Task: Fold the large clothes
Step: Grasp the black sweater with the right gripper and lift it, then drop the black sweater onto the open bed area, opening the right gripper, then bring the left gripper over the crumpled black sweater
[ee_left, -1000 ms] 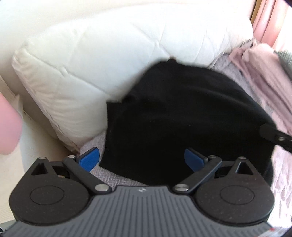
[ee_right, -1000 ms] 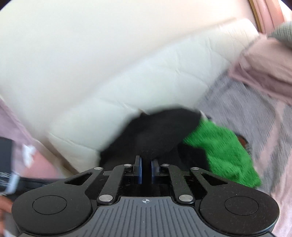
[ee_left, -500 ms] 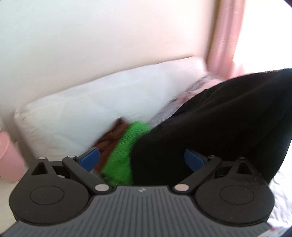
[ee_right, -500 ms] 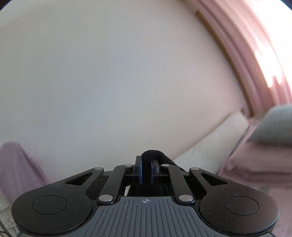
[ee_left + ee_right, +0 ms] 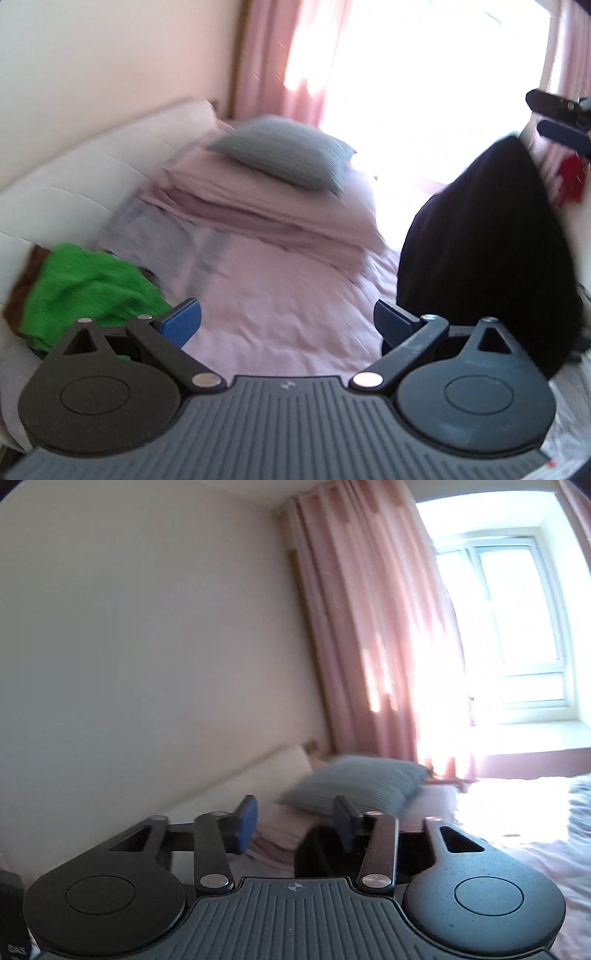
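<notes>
Two tools in play, and both stand with jaws apart. Nearest the lens in the left wrist view, the left tool (image 5: pixel 287 323) has its blue pads spread wide, nothing between them, only the pink bed sheet (image 5: pixel 280 295) showing through the gap. The right tool (image 5: pixel 293 821) has just been opening: its jaws are parted now and no cloth sits between the pads, though a dark shape shows low behind its right finger, too murky to call.

Where is the black garment (image 5: pixel 487 258)? On the right of the left wrist view, bunched up tall and dark beside the left tool's right finger (image 5: pixel 393 319). The right tool's fingertips poke in at that view's top right edge, just above the garment's peak; whether they touch it the blur won't let me say.

On the near left, a green knit garment (image 5: pixel 85 291) lies crumpled on the bed with something brown at its far edge. Further back, a stack of folded pink bedding (image 5: pixel 266 206) carries a grey pillow (image 5: pixel 284 153) on top. A white padded headboard (image 5: pixel 74 184) runs along the left wall. Farthest off, pink curtains (image 5: pixel 373 627) hang beside a bright window (image 5: pixel 513 616), sunlight washing out the bed below it.
</notes>
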